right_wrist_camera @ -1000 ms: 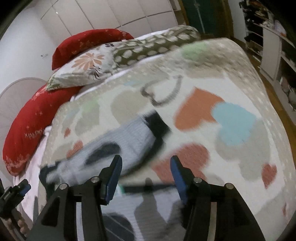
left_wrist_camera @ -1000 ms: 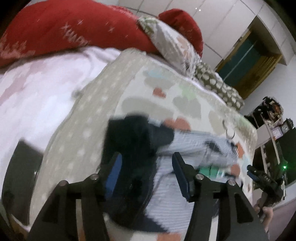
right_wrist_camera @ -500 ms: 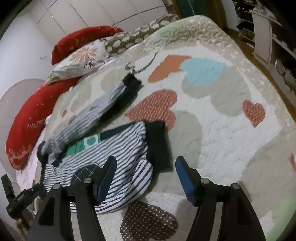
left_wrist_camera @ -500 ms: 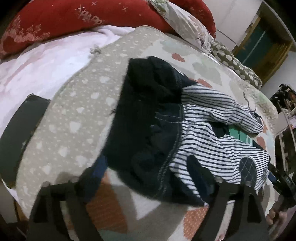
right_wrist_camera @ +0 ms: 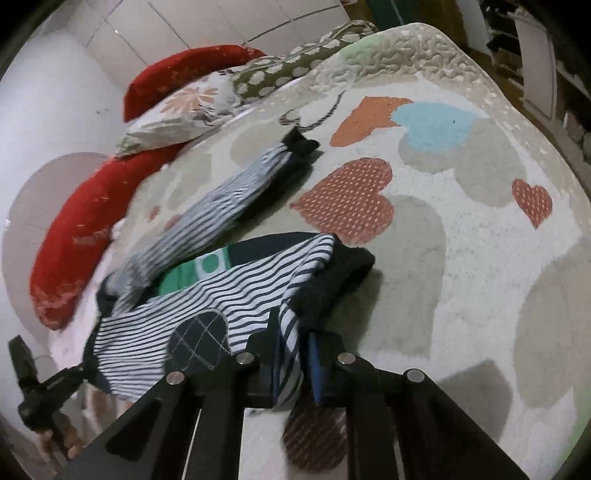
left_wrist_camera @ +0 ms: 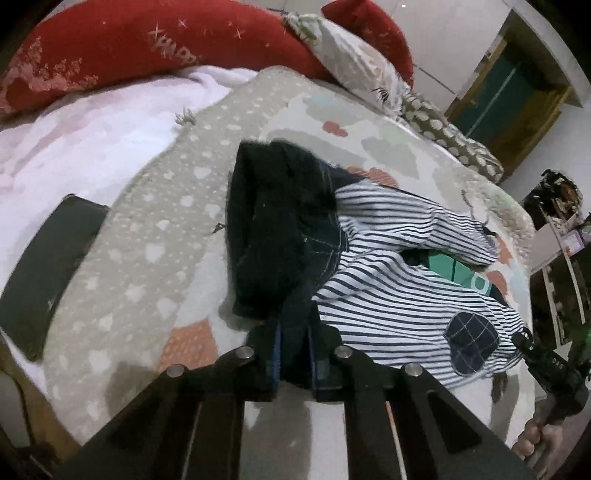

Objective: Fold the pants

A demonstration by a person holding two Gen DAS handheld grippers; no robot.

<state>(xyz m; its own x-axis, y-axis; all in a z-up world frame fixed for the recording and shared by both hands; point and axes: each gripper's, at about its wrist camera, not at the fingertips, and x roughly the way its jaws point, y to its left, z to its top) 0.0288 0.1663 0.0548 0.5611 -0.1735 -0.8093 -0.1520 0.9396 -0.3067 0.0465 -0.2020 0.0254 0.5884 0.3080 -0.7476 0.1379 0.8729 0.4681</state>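
so down at 6 o'clock in the left wrist view, the left gripper (left_wrist_camera: 293, 354) is seen clamped on the dark navy waistband end of the pants (left_wrist_camera: 373, 280), with dark fabric pinched right between the blue pads. the jaws are closing, almost together. same deal in the right wrist view: the right gripper (right_wrist_camera: 295, 363) is closing too, and a bunched bit of striped cloth is squeezed between its pads, right next to the dark cuff of the nearer leg at about 1 o'clock from the fingertips.

the pants are found spread on the heart-patterned quilt (right_wrist_camera: 461, 229), a bit rumpled. they're white with navy stripes, and a navy checked heart patch (right_wrist_camera: 199, 341) is sewn onto the nearer leg. a green strip with a white mark (right_wrist_camera: 207, 264) is seen between the two legs. the farther leg is stretched away toward 12 o'clock in the right view, ended by a dark cuff (right_wrist_camera: 301, 144).

in the left view, the other gripper and the hand (left_wrist_camera: 535, 443) holding it are caught at 4 o'clock. a flat dark object (left_wrist_camera: 48, 273) is laid at 9 o'clock on a white blanket (left_wrist_camera: 92, 147).

farther back, red pillows (left_wrist_camera: 147, 48), a floral pillow (right_wrist_camera: 181, 110) and an olive spotted one (right_wrist_camera: 295, 72) are piled at 11 to 12 o'clock, and white cupboard doors (right_wrist_camera: 221, 22) are seen behind.
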